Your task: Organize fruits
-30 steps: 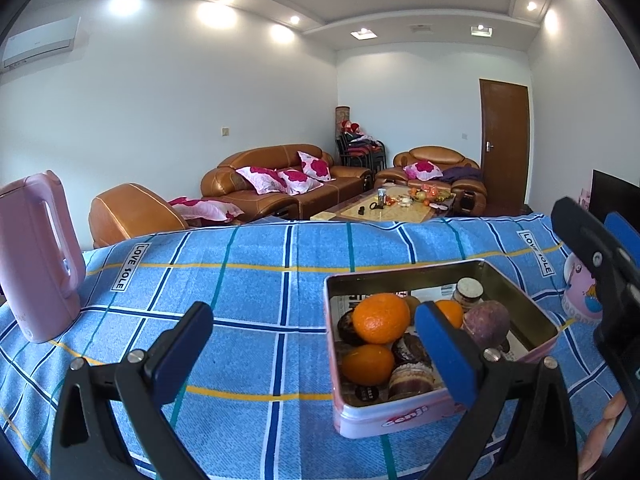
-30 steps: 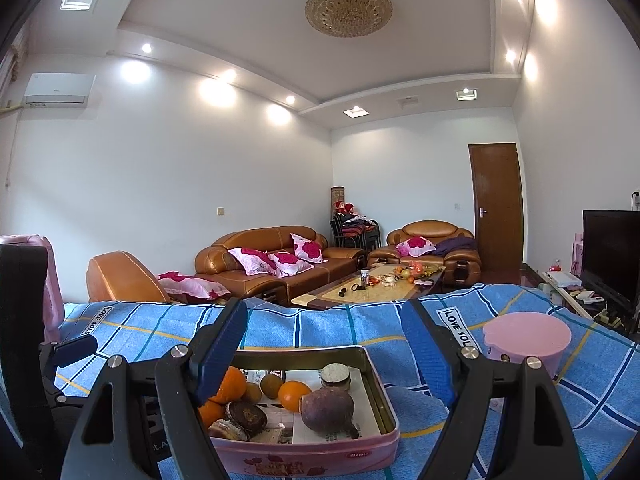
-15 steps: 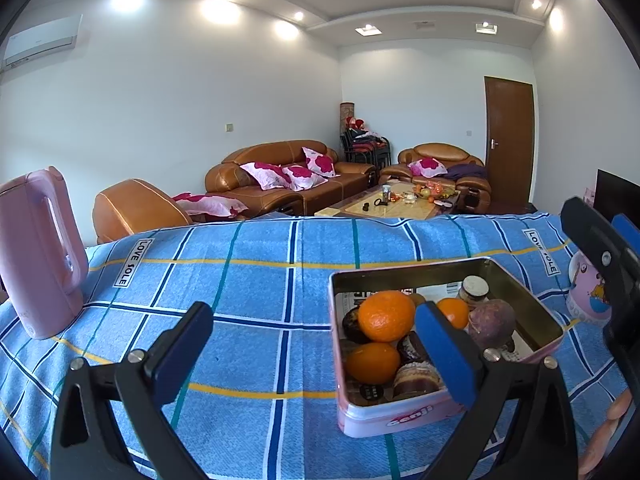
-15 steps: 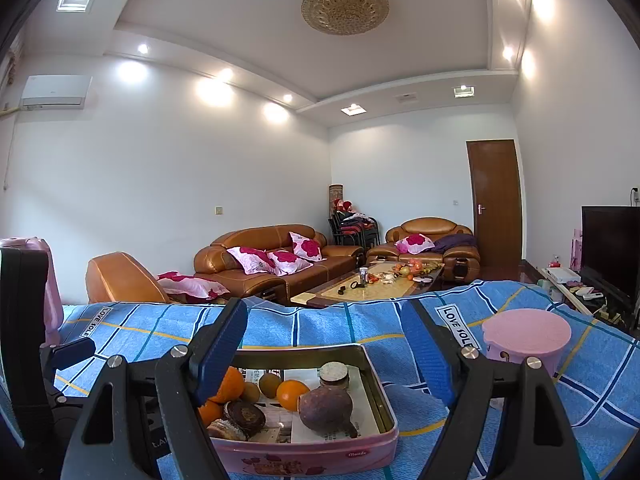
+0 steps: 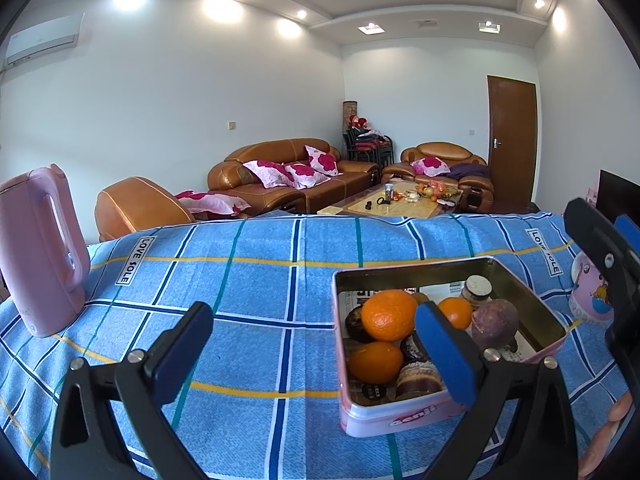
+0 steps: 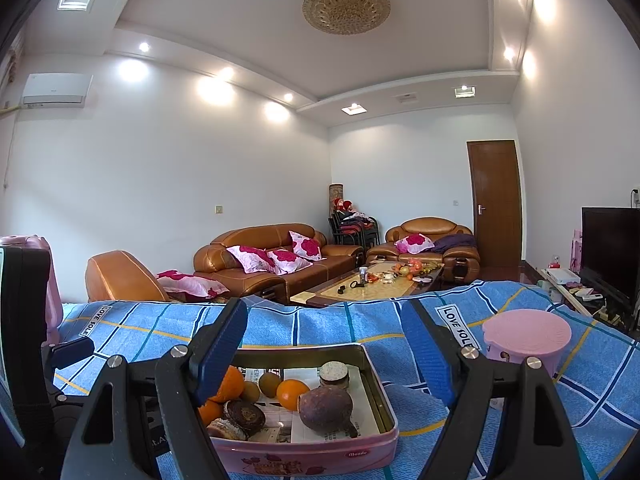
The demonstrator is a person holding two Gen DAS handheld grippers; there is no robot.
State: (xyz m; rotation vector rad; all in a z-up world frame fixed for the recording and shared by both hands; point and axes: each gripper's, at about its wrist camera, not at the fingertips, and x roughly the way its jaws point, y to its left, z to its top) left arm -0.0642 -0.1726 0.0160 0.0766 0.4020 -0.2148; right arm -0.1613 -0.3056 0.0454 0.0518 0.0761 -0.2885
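Home living room: leather sofa [image 6: 260, 256], coffee table [image 6: 376, 284], TV [image 6: 610, 252].

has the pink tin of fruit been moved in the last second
No. In the right wrist view the pink tin sits at the same spot against the tablecloth stripes and the pink container; only the cameras drift slightly.

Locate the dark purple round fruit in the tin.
The dark purple round fruit lies in the pink rectangular tin, toward its right side in the right wrist view, just in front of a small orange.

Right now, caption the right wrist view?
Open right claw above pink rectangular metal tin of oranges and dark fruit.
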